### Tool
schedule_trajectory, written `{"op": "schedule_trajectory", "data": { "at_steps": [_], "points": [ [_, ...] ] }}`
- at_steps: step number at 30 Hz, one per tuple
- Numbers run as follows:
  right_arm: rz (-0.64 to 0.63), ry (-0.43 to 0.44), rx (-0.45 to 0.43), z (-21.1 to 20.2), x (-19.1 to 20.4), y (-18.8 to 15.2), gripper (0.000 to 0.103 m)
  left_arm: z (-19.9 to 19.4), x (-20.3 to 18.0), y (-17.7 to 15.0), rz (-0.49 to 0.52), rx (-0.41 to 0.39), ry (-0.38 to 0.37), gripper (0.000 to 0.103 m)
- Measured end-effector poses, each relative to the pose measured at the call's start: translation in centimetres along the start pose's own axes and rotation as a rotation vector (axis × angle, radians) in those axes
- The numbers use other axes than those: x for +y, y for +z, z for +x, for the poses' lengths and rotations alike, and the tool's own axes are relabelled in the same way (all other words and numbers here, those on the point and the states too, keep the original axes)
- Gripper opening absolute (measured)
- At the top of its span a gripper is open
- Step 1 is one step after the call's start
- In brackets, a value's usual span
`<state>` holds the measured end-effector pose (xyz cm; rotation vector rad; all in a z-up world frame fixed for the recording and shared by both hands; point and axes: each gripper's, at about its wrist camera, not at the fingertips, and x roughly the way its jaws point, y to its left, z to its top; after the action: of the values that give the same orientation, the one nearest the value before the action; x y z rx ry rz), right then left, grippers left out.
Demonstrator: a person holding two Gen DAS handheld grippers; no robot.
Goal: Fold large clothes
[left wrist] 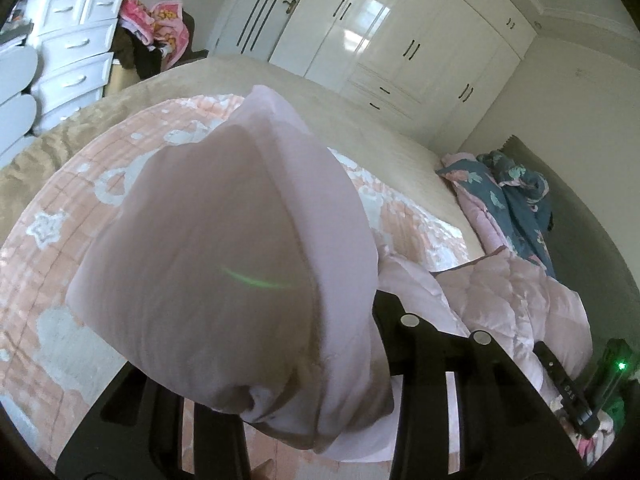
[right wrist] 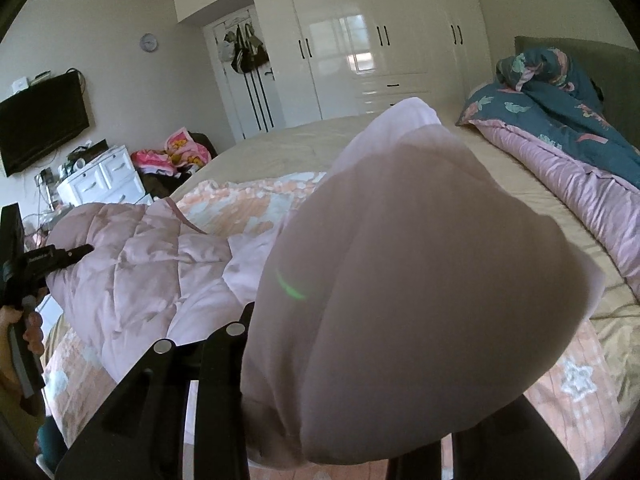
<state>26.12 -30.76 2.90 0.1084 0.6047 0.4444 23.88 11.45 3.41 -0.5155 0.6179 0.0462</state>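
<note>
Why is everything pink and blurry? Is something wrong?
Nothing is broken. A bunched fold of the pink quilted coat sits right over each camera, hiding the jaws of the left gripper and right gripper.

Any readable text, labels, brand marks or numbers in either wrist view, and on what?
None fully legible.
White lettering on the right tongs body: too small and blurred.
White print on the left tongs arm: blurred.
Wall clock: numerals too small.
No print shows on the pink padded jacket both tongs hold.
</note>
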Motion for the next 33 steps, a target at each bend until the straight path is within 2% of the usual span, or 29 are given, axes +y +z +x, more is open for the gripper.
{"op": "schedule_trajectory", "data": {
  "at_steps": [12,24,33],
  "points": [
    [0.024,0.004,0.016,-3.1,0.4,-3.7,0.031,-3.0,1.2,-3.5,0.015,0.034,-0.005,0.028],
    [0.129,-0.002,0.067,-3.8,-0.8,-7.7,0.033,-4.0,3.0,-8.1,0.033,0.062,0.029,0.03],
    [0.144,-0.01,0.07,-4.3,-0.8,-10.0,0.034,-4.4,3.8,-10.4,0.028,0.066,0.049,0.03]
  ]
}}
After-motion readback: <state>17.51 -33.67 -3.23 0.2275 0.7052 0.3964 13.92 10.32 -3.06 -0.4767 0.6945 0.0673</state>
